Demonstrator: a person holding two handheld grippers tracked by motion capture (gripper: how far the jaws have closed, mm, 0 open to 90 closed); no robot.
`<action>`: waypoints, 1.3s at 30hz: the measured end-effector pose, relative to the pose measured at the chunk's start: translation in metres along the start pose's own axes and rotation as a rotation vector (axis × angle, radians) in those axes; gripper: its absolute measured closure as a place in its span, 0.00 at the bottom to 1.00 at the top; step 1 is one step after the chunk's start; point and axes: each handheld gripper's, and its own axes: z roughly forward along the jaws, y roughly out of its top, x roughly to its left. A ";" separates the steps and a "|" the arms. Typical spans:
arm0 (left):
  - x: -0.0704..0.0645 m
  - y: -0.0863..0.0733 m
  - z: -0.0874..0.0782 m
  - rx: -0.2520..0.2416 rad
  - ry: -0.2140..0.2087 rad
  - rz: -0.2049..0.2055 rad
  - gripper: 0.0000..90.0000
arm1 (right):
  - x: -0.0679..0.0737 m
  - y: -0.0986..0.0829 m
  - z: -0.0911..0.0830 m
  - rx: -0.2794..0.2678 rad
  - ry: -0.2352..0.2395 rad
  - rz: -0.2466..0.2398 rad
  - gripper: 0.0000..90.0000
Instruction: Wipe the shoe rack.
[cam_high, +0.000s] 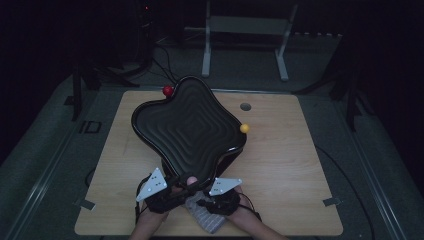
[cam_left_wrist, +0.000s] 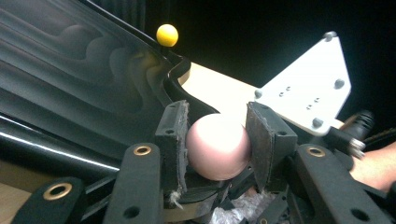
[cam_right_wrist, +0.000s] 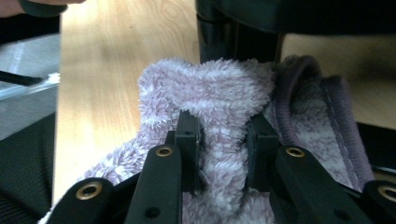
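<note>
Pink ball (cam_left_wrist: 217, 146) clamped between left gripper (cam_left_wrist: 217, 140) jaws, frame centre, beside black tray (cam_left_wrist: 79, 79). Fluffy cloth (cam_right_wrist: 224, 116) pinched by right gripper (cam_right_wrist: 223, 156) jaws, lower centre.

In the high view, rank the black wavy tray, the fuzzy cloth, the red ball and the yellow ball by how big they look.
1. Black wavy tray, by far the largest.
2. Fuzzy cloth, partly hidden by the grippers.
3. Red ball and yellow ball: they look about alike, so I won't rank them.
</note>
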 end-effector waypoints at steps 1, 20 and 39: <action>0.000 0.000 0.000 0.001 -0.002 -0.001 0.67 | -0.002 0.002 -0.001 0.008 0.006 -0.007 0.80; 0.000 0.000 0.000 0.001 -0.008 -0.005 0.67 | -0.021 0.010 -0.005 0.037 -0.079 0.049 0.82; 0.002 0.001 0.001 -0.001 -0.019 -0.011 0.67 | -0.102 0.000 -0.032 0.032 -0.295 0.154 0.82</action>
